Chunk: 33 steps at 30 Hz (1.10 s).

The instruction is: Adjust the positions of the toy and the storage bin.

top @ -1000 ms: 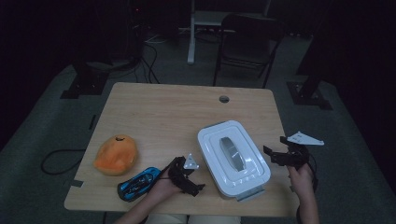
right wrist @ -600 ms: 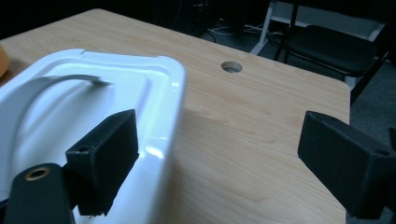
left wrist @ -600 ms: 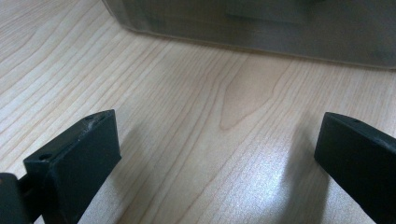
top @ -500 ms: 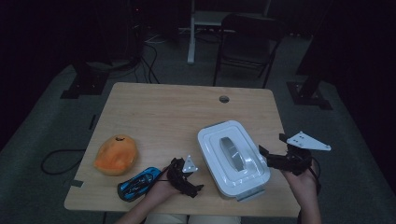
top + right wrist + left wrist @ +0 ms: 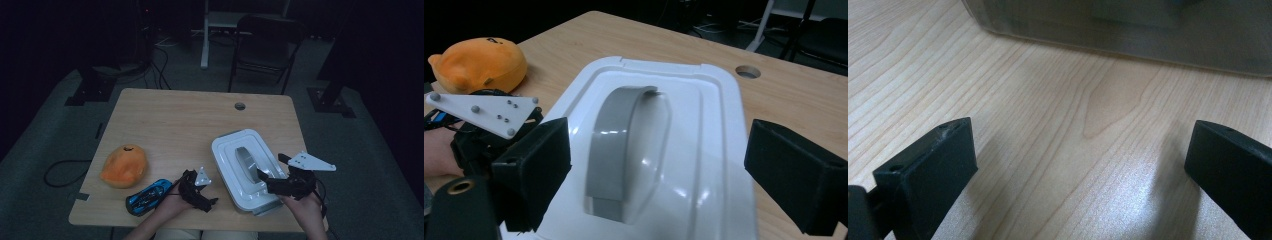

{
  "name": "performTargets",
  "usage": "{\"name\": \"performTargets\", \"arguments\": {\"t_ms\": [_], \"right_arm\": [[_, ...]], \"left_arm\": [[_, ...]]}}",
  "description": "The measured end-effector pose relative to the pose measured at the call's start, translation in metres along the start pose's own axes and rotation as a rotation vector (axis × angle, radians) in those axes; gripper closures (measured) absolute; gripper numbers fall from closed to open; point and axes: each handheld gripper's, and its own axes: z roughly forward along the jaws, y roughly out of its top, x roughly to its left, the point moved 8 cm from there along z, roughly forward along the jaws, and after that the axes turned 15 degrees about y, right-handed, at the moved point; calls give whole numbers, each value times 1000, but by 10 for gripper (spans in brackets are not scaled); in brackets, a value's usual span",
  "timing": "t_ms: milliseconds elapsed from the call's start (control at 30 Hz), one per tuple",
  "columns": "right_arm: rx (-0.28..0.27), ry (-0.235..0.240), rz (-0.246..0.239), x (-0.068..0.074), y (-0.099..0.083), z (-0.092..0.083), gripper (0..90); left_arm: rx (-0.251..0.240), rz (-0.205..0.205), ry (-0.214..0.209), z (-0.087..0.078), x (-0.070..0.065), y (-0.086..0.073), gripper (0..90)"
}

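- Left gripper [image 5: 200, 192]: near edge of the counter [image 5: 190, 120], resting low on the wood just beside the box's left wall. Jaws wide, nothing between them but bare grain in the left gripper view. Probably parked there to steady the box from the side.
- Right gripper [image 5: 272, 181]: over the near right corner of the box, jaws wide and holding nothing. In the right gripper view they straddle the lid, lined up with the handle; likely set for a grasp on it.
- White lidded box [image 5: 245, 167]: near right part of the counter, lid on and seated.
- Grey handle [image 5: 619, 145]: arched strap along the middle of the lid, in a shallow recess that leaves room to get under it.
- Blue toy car [image 5: 147, 196]: near left edge, beside the left hand.
- Orange plush [image 5: 124, 165]: left side, apart from the box.
- Cable hole [image 5: 240, 106]: far edge of the counter.
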Motion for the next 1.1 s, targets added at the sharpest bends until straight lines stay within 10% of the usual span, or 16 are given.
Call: {"name": "performTargets", "arguments": {"t_ms": [567,1100], "right_arm": [[137,20,-18,20,-23,36,278],[125,-24,-6,16,-29,34,583]], "left_arm": [[-1,-2,0,0,0,0,7],[2,-7,5,-1,0,-1,7]]}}
